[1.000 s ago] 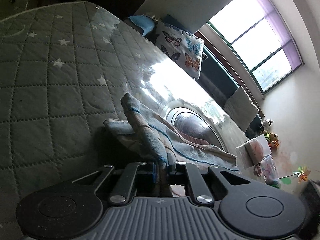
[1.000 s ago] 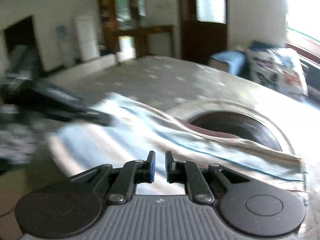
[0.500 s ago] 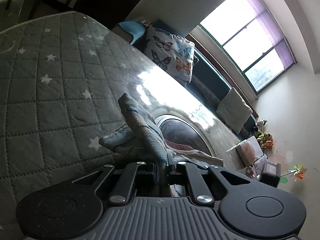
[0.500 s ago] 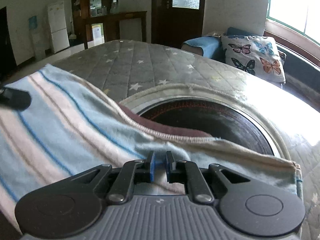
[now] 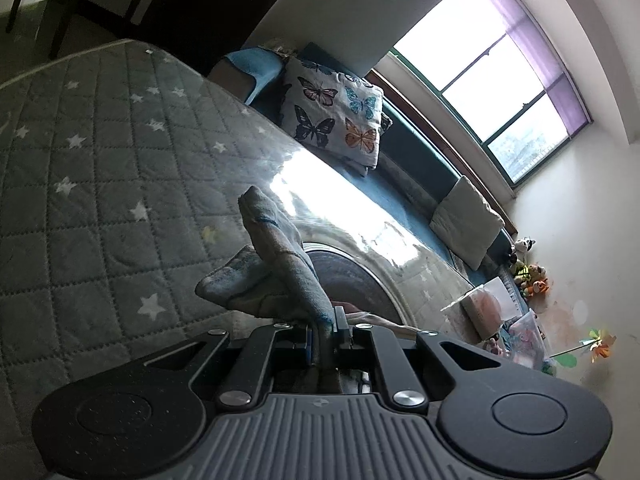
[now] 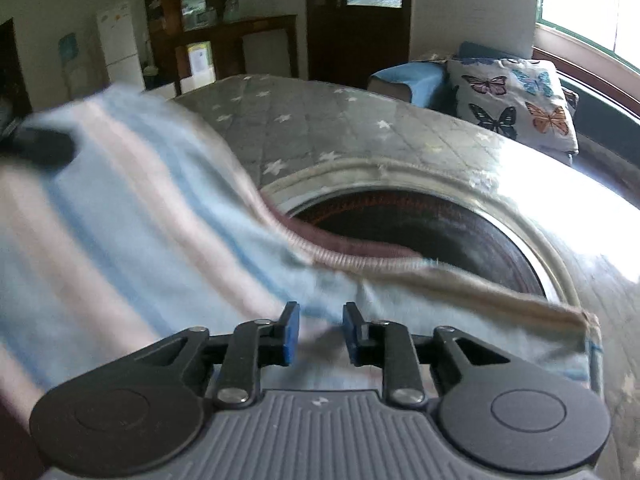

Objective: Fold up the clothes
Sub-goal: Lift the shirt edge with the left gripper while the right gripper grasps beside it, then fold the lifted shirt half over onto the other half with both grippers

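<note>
A light blue garment with pink and blue stripes [image 6: 132, 220] lies partly lifted over the grey star-quilted mattress [image 5: 100, 168]. My left gripper [image 5: 324, 334] is shut on a bunched fold of the garment [image 5: 280, 264], held up above the mattress; it shows as a dark shape at the far left of the right wrist view [image 6: 40, 148]. My right gripper [image 6: 318, 334] is open just above the garment's lower edge, with its ribbed hem [image 6: 344, 258] ahead. Its blue pads [image 6: 291, 334] hold nothing.
A dark round shape with a pale rim [image 6: 420, 228] lies on the mattress under the garment. A butterfly pillow [image 5: 336, 120] and a bench cushion [image 5: 466, 220] sit by the window. Toys and boxes [image 5: 516, 308] are at the right. Cabinets and a fridge [image 6: 120, 44] stand behind.
My left gripper has raised the held fold higher and tilted. My right gripper has opened its jaws wider and sits close over the garment, which now rises more steeply at the left.
</note>
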